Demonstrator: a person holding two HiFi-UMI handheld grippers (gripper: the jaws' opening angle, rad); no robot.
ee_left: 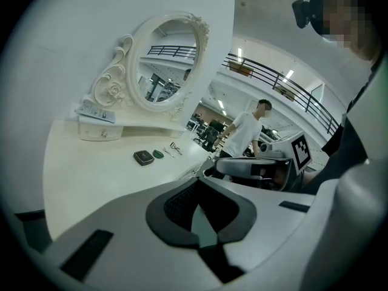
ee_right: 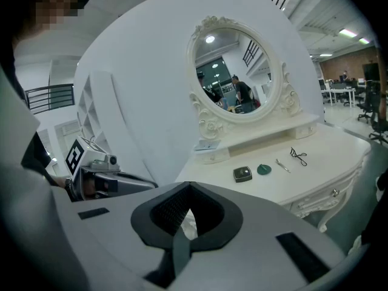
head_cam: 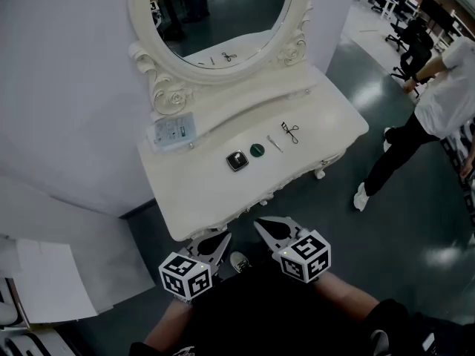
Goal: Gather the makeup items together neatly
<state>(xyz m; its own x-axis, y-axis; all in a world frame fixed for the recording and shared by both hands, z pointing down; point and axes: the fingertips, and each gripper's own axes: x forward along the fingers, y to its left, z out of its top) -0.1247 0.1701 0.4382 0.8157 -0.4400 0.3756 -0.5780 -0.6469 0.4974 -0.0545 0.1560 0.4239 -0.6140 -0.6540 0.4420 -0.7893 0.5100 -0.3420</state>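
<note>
Head view looks steeply down on one white dressing table (head_cam: 208, 199) with one oval mirror (head_cam: 223, 21) in a carved frame at its back. Four makeup items lie in a loose slanted row near the middle of the top. They are one dark square compact (head_cam: 237, 160), one round green disc (head_cam: 257, 150) just beside it, one thin metal tool (head_cam: 274, 143), and one black eyelash curler (head_cam: 290, 132) at the row's right end. None of the four touches another. One pale blue-and-white packet (head_cam: 173, 130) sits apart from them on the raised shelf (head_cam: 245, 102) under the mirror, at its left end.

Two grippers are in view, both held off the table's front edge and well apart from the row. The left gripper (head_cam: 223, 237) points toward the table; its own view shows the two jaw tips pressed together with nothing between them. The right gripper (head_cam: 261, 225) is the same — tips met, pads empty. Each carries one marker cube.

One person (head_cam: 438, 95) in a white top and dark trousers stands on the grey floor (head_cam: 349, 221) to the right of the table, clear of it.
</note>
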